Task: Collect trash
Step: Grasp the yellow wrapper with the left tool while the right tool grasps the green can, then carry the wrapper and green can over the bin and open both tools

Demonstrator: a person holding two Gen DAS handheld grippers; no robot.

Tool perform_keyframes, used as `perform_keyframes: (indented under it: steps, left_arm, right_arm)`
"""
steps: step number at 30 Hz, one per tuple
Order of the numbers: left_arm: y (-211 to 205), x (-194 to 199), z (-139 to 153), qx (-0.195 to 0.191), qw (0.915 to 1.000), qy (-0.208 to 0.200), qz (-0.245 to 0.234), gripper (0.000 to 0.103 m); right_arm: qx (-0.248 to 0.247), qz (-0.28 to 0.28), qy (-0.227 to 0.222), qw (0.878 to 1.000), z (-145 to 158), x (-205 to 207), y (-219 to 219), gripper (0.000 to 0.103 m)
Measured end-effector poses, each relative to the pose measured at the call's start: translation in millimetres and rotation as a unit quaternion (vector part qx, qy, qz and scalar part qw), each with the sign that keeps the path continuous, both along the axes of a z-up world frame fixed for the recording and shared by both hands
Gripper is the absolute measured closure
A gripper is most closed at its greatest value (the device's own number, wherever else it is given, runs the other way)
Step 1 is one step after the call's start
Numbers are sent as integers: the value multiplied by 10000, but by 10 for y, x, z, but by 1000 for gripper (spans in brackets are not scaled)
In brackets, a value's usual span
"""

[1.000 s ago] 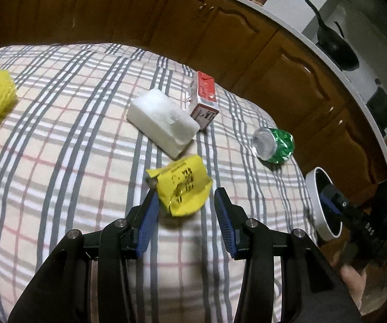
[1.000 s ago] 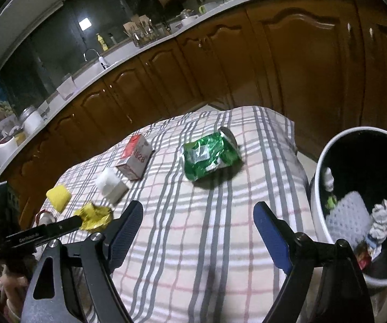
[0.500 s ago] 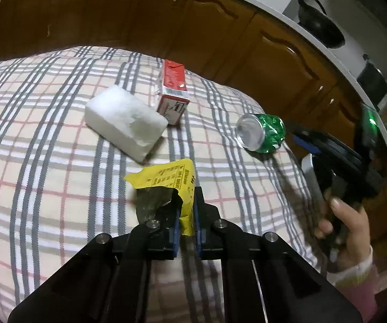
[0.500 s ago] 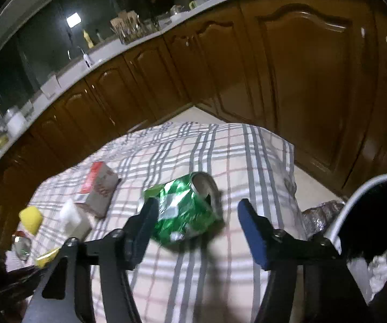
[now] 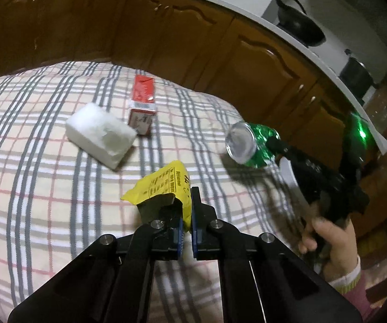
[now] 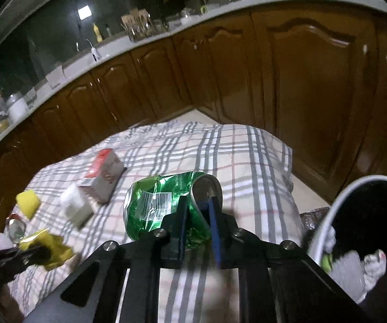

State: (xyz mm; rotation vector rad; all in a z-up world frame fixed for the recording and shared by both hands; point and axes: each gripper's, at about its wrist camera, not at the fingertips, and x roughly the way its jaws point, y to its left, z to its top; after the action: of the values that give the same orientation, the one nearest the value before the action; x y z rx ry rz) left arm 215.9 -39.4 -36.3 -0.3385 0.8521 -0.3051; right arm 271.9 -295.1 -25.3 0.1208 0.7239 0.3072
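Note:
A crumpled yellow wrapper is pinched in my left gripper, which is shut on it just above the checked cloth. The same wrapper shows at the lower left of the right wrist view. A crushed green can lies near the cloth's right edge. My right gripper straddles the can's open end, its jaws closing with the rim between the pads. In the left wrist view the can sits at the tip of that gripper, which a person's hand holds.
A white foam block and a red-and-white carton lie on the cloth behind the wrapper. A yellow sponge sits at the far left. A white-rimmed bin with rubbish inside stands right of the table. Brown cabinets curve behind.
My left gripper shut on the yellow wrapper and raised it a little. My right gripper moved forward over the green can and its jaws narrowed around the can's end.

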Motion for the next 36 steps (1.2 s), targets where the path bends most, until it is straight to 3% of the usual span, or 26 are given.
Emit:
perform_keyframes:
  steps: [7,17,36]
  left_arm:
    - [-284,-88,105,-5,9994,-115,-331,100]
    - [-857,-150,277,14,9952,-279,-935,100]
    - [-2064,12,493,115,9771,-391,-2088,100]
  right_arm:
    - [240,-250,-260,9991,223,-542,-308,88]
    - [261,-720,-463,9960,383,-1013,-790,88]
    - [91,-1809,-588,9817,393,-1303,-1705,88]
